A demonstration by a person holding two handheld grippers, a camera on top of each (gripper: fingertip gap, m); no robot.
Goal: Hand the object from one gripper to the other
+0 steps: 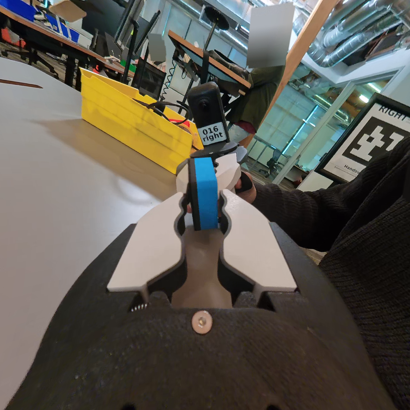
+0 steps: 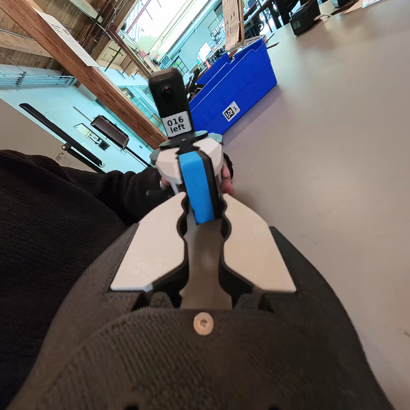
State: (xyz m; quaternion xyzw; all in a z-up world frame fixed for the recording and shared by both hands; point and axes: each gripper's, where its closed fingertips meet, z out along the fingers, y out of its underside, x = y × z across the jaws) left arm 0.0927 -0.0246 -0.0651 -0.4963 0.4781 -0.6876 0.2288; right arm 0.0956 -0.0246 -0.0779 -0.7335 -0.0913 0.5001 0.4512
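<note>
Block slip: the blue-and-black block (image 1: 205, 193) hangs in the air between two facing tools. If one tool lets go before the other presses firmly, the block probably falls to the grey table (image 1: 55, 177).
Block twist: each tool holds only one end of the block. A pull or turn from either side may lever it out of the opposite grip.
Finger clash: the fingertips of the two tools stand just beside each other. Any further advance may knock them together.
Left gripper (image 1: 204, 199): the jaws are nearly together and pinch the near end of the block in the left wrist view. The scalloped inner edges leave small gaps beside the block. Grip firmness cannot be judged.
Right gripper (image 2: 203, 199): the jaws are nearly together and pinch the opposite end of the block. The black face of the block lies against one finger. Grip firmness cannot be judged.
Block place: mid-air above the table edge, upright on its narrow side, touching both tools.
Yellow bin (image 1: 124, 124): on the table, far left, well apart.
Blue bin (image 2: 239, 88): on the table, far right, well apart.
</note>
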